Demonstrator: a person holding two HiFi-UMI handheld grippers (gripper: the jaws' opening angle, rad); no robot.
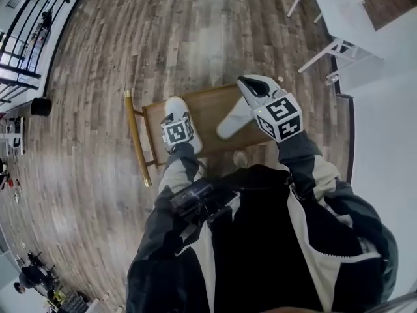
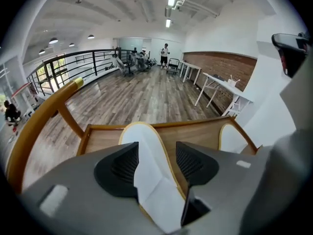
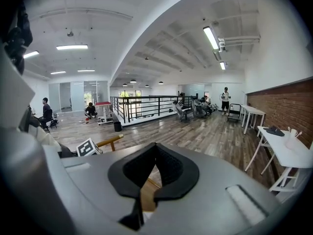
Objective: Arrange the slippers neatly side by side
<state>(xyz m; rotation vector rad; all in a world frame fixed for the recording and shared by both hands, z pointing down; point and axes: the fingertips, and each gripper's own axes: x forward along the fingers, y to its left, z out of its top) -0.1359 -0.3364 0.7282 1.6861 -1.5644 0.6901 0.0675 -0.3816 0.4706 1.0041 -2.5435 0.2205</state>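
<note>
i judge you are about halfway: both lie on the wooden seat (image 1: 210,104) in the middle of the frame, but not yet side by side. the left slipper (image 1: 173,107) lies straight, the right slipper (image 1: 232,124) slants, apart from it. your left gripper (image 2: 157,155) stands wide around the left slipper without pressing it; your right gripper (image 3: 155,173) is closed on nothing.
</note>
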